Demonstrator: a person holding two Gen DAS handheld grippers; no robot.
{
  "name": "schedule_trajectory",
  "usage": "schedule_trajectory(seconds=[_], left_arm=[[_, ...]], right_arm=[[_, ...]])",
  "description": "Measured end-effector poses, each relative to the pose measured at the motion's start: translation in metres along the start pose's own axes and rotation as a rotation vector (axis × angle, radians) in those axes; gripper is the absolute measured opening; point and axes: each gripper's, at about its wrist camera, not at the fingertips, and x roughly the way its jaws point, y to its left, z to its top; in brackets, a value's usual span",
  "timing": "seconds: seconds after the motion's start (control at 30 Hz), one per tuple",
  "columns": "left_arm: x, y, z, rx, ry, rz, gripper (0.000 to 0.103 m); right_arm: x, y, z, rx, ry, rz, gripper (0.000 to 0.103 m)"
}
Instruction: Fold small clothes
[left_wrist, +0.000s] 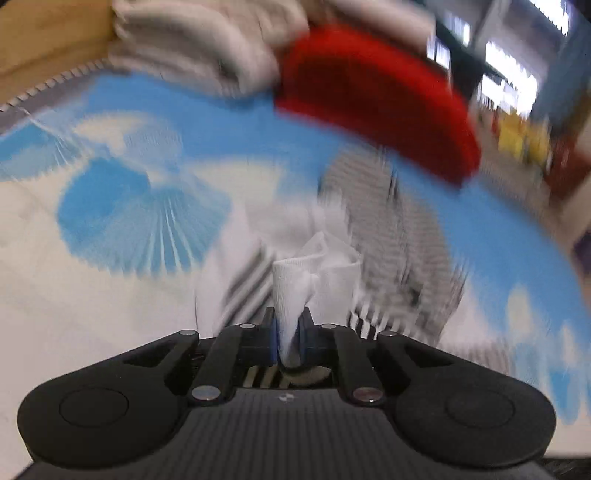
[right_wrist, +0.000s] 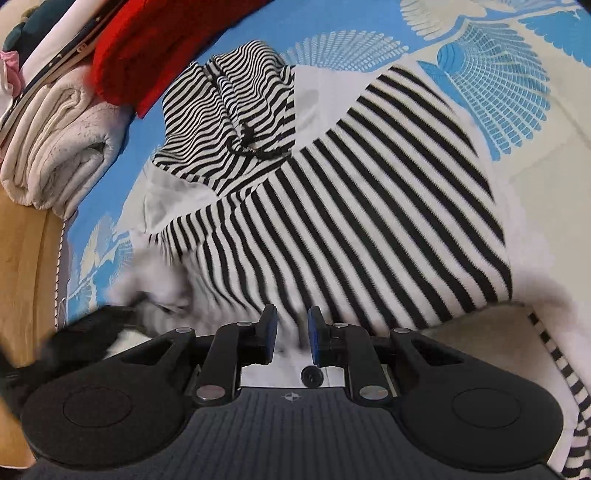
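A black-and-white striped hoodie (right_wrist: 369, 221) lies spread on a blue and white patterned sheet (right_wrist: 491, 85), with its hood (right_wrist: 236, 110) at the far end. My right gripper (right_wrist: 292, 328) hovers over the near hem. Its blue pads stand a little apart, and nothing is pinched between them. My left gripper (left_wrist: 288, 328) is shut on a bunched white fold of the hoodie's fabric (left_wrist: 317, 266), which sticks up past the fingertips. The left wrist view is blurred, and the striped cloth (left_wrist: 399, 229) behind the fold shows only as a smear. In the right wrist view the left gripper (right_wrist: 85, 332) is a dark blur at the hoodie's left edge.
A red garment (right_wrist: 147, 48) and a folded off-white blanket (right_wrist: 62, 147) lie beside the hood, with more stacked clothes behind them. They also show in the left wrist view as the red garment (left_wrist: 369, 96) and the blanket (left_wrist: 192, 44). A wooden edge (right_wrist: 29, 277) borders the sheet on the left.
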Motion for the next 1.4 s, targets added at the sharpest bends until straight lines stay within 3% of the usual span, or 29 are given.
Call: schedule_trajectory(seconds=[0.1,0.17,0.2,0.27,0.33,0.43,0.57,0.67,0.73,0.77,0.83,0.9,1.0,1.03,1.1,1.2,1.3,1.4], left_arm=[[-0.019,0.013,0.001,-0.061,-0.053,0.004,0.012],[-0.011,0.026,-0.004,-0.111,0.027,0.018,0.025],[-0.004,0.035,-0.006,-0.142,0.082,0.041,0.041],[0.008,0.059,-0.01,-0.24,0.164,0.097,0.043],[0.013,0.077,-0.008,-0.306,0.191,0.114,0.043],[0.019,0.085,0.0,-0.324,0.196,0.08,0.045],[0.031,0.095,-0.006,-0.408,0.286,0.042,0.046],[0.039,0.094,-0.01,-0.362,0.331,0.112,0.043],[0.029,0.083,-0.004,-0.253,0.247,0.19,0.041],[0.022,0.074,0.001,-0.186,0.197,0.19,0.041],[0.016,0.055,0.006,-0.085,0.142,0.121,0.042],[0.02,0.05,0.003,-0.079,0.18,0.067,0.041],[0.051,0.063,-0.017,-0.171,0.394,0.083,0.041],[0.053,0.066,-0.021,-0.179,0.391,0.099,0.039],[0.047,0.054,-0.014,-0.093,0.346,0.119,0.039],[0.037,0.042,-0.01,-0.025,0.275,0.094,0.041],[0.052,0.05,-0.02,-0.078,0.376,0.111,0.04],[0.044,0.046,-0.018,-0.049,0.339,0.133,0.04]], right_arm=[[0.001,0.001,-0.001,0.003,-0.01,-0.013,0.019],[0.004,-0.002,-0.003,0.024,-0.016,-0.031,0.019],[0.006,-0.004,-0.004,0.033,-0.015,-0.045,0.019],[0.01,-0.008,-0.005,0.054,-0.007,-0.067,0.019],[0.013,-0.014,-0.005,0.082,-0.01,-0.093,0.019],[0.012,-0.016,-0.004,0.09,-0.026,-0.113,0.019],[0.011,-0.011,-0.002,0.077,-0.036,-0.1,0.024],[0.015,-0.01,-0.001,0.068,-0.032,-0.106,0.024],[0.018,-0.009,0.0,0.076,-0.026,-0.104,0.024],[0.019,-0.01,0.0,0.082,-0.024,-0.104,0.024],[0.019,-0.011,0.002,0.091,-0.031,-0.118,0.024],[0.019,-0.013,0.003,0.1,-0.038,-0.138,0.024],[0.018,-0.019,0.005,0.124,-0.044,-0.161,0.024],[0.017,-0.021,0.006,0.129,-0.05,-0.164,0.024],[0.013,-0.024,0.007,0.13,-0.065,-0.166,0.024],[0.009,-0.028,0.012,0.131,-0.081,-0.164,0.024],[0.01,-0.041,0.017,0.171,-0.077,-0.184,0.024],[0.01,-0.053,0.02,0.204,-0.076,-0.2,0.024]])
